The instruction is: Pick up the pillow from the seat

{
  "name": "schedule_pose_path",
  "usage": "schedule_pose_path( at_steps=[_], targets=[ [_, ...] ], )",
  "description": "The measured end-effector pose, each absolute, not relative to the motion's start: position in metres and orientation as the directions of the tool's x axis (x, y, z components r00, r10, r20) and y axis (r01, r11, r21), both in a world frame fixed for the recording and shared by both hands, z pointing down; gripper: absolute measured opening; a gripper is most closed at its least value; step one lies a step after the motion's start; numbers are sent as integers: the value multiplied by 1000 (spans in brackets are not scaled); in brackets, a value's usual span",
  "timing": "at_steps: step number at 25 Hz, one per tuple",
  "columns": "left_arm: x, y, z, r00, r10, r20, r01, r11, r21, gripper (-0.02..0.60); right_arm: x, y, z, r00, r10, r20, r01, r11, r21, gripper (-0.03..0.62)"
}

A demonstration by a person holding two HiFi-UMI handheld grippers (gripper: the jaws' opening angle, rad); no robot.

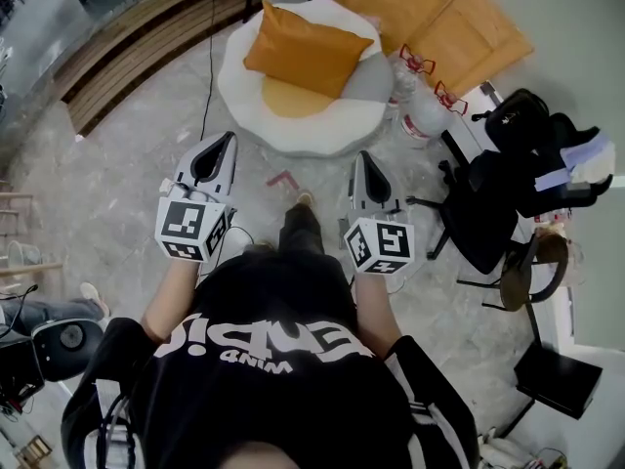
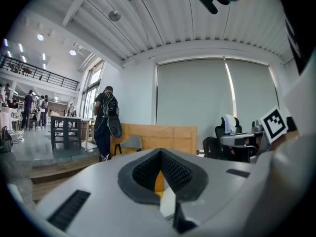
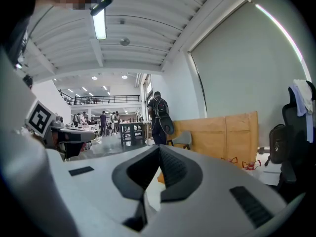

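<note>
An orange pillow [image 1: 305, 53] leans tilted on a round white cushioned seat [image 1: 293, 125] on the floor ahead of me. A second, flatter orange cushion [image 1: 289, 97] lies under it. My left gripper [image 1: 230, 137] hangs just short of the seat's near left rim, jaws shut and empty. On the near right side, my right gripper [image 1: 362, 154] is also shut and holds nothing. In the left gripper view the closed left gripper [image 2: 160, 152] shows only a sliver of the orange pillow [image 2: 158, 182] below the tips. The right gripper [image 3: 159, 147] looks the same in its own view.
A black office chair [image 1: 488, 208] loaded with bags stands to the right. Plastic bottles [image 1: 412, 101] sit beside the seat, wooden panels [image 1: 435, 13] lie behind it, and a wooden step [image 1: 137, 37] runs at the far left. A person with a backpack [image 2: 106, 122] stands further back.
</note>
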State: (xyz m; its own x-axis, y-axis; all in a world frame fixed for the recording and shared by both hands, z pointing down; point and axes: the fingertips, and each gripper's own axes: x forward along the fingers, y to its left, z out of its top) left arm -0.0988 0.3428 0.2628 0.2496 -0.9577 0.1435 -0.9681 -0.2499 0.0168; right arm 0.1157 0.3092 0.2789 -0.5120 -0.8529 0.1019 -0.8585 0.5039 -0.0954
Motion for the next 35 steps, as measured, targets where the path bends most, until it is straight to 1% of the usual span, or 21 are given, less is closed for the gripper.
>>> schedule_pose_path(
  at_steps=[9,20,35],
  targets=[
    [-92,307,263,276,-948,156,-961,-274,32,9,120,279,279,-493,-862,118,-870,483,-101,23],
    [-84,215,263,278,-946,169,-961,-275,41,9,125,196,286,-502,-852,148,-865,490,-107,21],
    [-57,74,260,180,-966,187,-984,-176,38,9,142,43,286,-606,-779,160,-795,591,-134,21]
  ],
)
